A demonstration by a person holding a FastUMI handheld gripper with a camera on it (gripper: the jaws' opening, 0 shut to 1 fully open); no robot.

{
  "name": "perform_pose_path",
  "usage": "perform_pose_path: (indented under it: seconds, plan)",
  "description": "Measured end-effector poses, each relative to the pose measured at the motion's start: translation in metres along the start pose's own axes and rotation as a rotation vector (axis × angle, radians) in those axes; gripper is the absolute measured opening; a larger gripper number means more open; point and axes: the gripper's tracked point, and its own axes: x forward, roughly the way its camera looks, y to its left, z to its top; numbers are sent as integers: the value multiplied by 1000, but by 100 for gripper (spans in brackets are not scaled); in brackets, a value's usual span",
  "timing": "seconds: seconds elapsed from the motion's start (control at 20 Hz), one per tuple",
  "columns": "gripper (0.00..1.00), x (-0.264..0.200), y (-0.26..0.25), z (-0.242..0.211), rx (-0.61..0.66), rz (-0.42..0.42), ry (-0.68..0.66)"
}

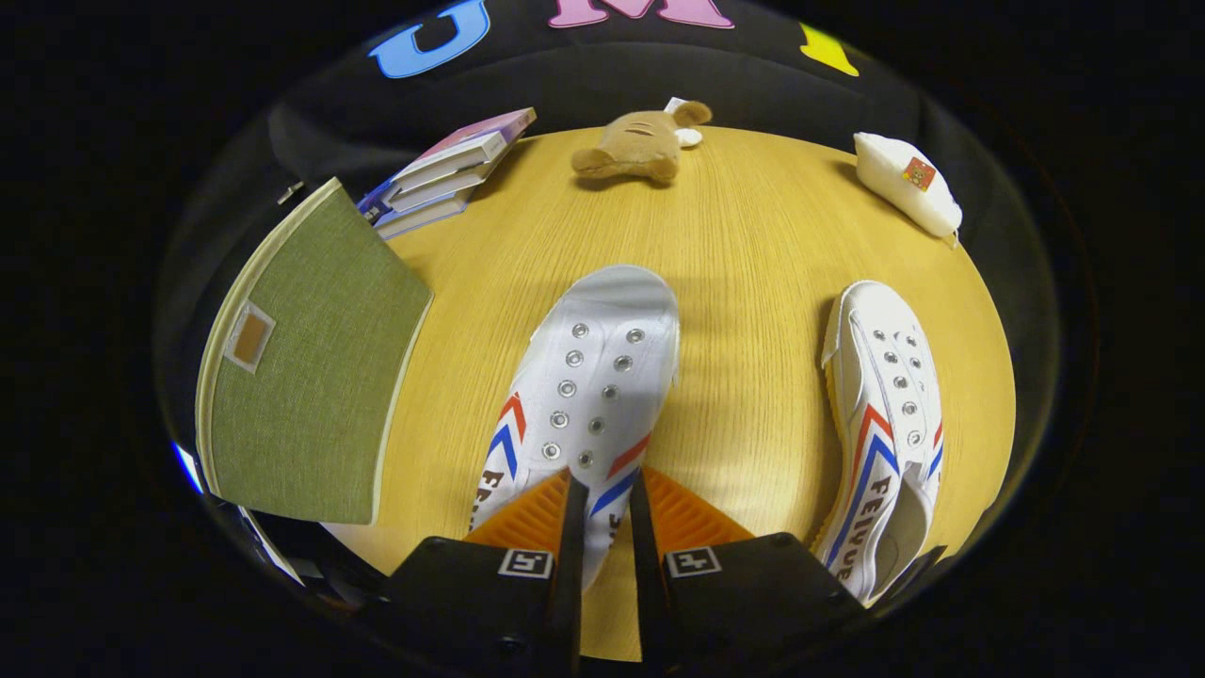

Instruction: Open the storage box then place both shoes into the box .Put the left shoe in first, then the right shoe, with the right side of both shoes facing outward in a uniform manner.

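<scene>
A white canvas shoe (593, 377) with red and blue stripes and metal eyelets lies straight ahead, toe pointing away from me. My gripper (607, 508) is shut on it: both fingers pinch the shoe's upper near its opening, and a strip of the shoe shows between them. A matching second shoe (885, 414) rests on the wooden table (753, 235) to the right of the fingers, its opening toward me. The green fabric storage box (311, 358) stands to the left of the fingers, showing a broad green panel with a small label window. Its inside is hidden.
A stack of books (452, 174) lies beyond the box. A brown plush toy (640, 146) sits at the table's far edge beyond the held shoe. A white pouch (908, 184) lies at the far right, beyond the second shoe.
</scene>
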Motion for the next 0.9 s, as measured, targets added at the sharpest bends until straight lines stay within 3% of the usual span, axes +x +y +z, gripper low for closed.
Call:
perform_pose_path:
  seconds: [0.15,0.25,0.6,0.9]
  plan:
    - [12,-2,-3,1,147,18,-10]
    - [6,-3,-2,2,192,33,-18]
    - [6,-32,14,32,233,64,-105]
    - [5,-99,33,80,217,73,-184]
